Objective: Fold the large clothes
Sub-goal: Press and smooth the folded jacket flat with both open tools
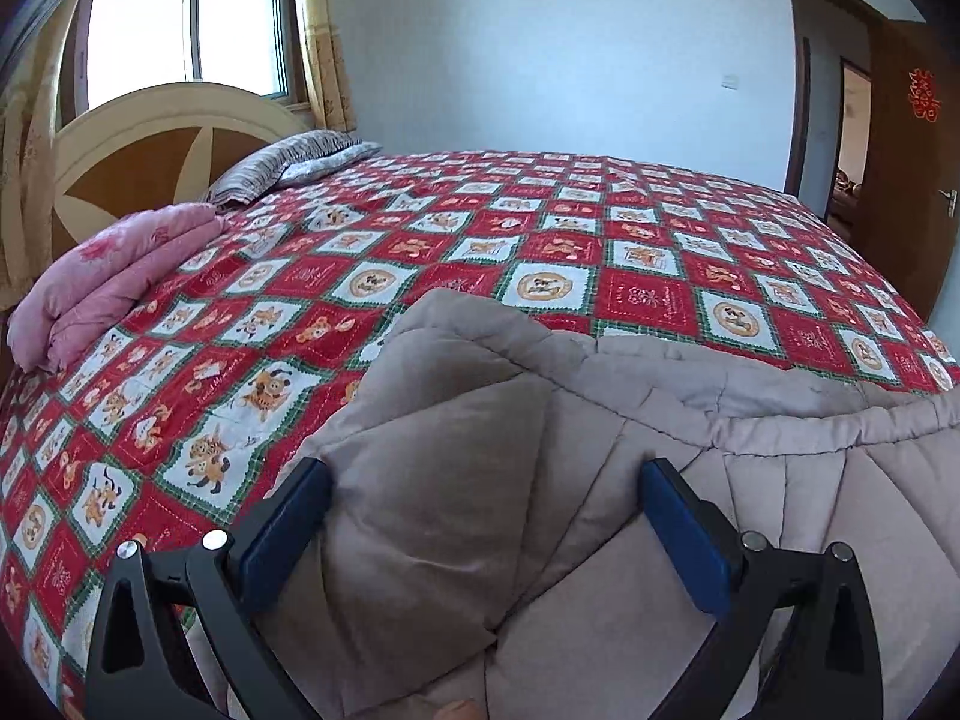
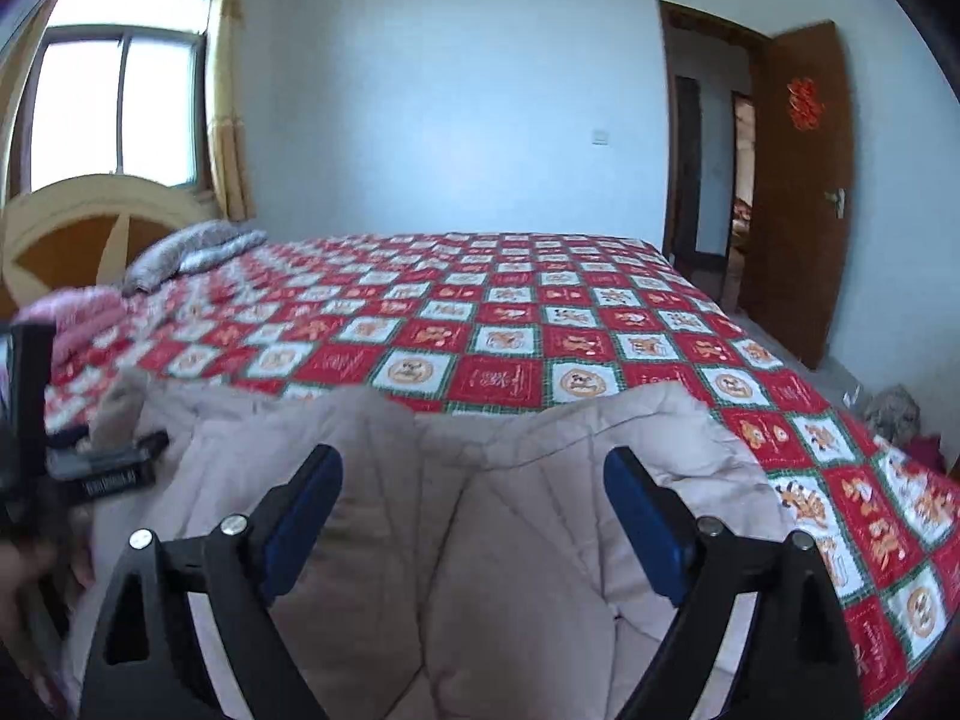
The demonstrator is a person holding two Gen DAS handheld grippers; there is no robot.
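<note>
We've got both grippers spread wide with nothing pinched: the left gripper has its two blue pads on either side of a puffy fold of the beige quilted coat, not pressing on it, and the right gripper straddles the same coat just as loosely. The coat is bunched at the near edge of the bed, lying on the red-and-white cartoon bedspread. Writing-wise, there's white lettering on a black bar at the left of the right wrist view, too blurry to read, and one red paper decoration on the open brown door, shape unclear. Only the right view catches the other gripper's black frame at its left edge, plus a greyish bundle on the floor by the bed. The left view is sharper on one folded pink blanket, one striped grey pillow and the round headboard. One window, yellow curtains beside it.
</note>
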